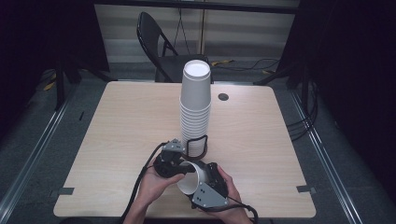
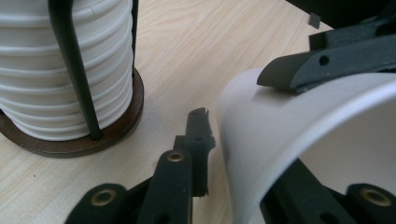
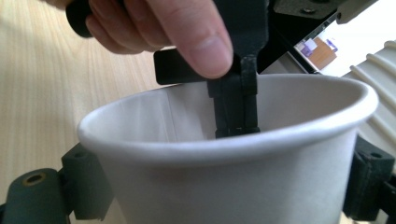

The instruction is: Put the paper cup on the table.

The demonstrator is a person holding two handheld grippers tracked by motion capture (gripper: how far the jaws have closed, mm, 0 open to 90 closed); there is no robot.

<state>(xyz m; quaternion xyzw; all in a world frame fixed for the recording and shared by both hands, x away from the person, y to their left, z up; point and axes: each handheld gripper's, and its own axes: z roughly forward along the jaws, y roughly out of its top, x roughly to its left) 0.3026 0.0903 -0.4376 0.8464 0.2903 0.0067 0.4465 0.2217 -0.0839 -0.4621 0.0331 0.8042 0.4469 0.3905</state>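
1. At the near edge of the tabletop (image 1: pixel 116 121), both hands meet over one white cup (image 1: pixel 192 177), which is held on its side just in front of the stack (image 1: pixel 195 102).
2. The right tool (image 1: pixel 205 184) has the cup by its body: in the right gripper view its jaws sit against either side of the cup (image 3: pixel 233 186), closed onto the wall, mouth facing the camera.
3. The left tool (image 1: pixel 180 163) comes in at the rim; the right gripper view shows its jaws pinched together on the far rim, one inside the cup and one outside.
4. In the left gripper view, one jaw lies along the outside of the cup (image 2: pixel 299 130), with the wall passing between the two jaws.
5. The left hand (image 1: pixel 156 179) wraps its tool, a thumb (image 3: pixel 191 32) showing close above the cup's mouth.
6. The stack (image 2: pixel 51 70) stands upright in a black wire holder (image 1: pixel 198 144) on a round dark base (image 2: pixel 84 140), just beyond the grippers and apart from the held cup.
7. A black chair (image 1: pixel 159 46) stands behind the tabletop's far edge.
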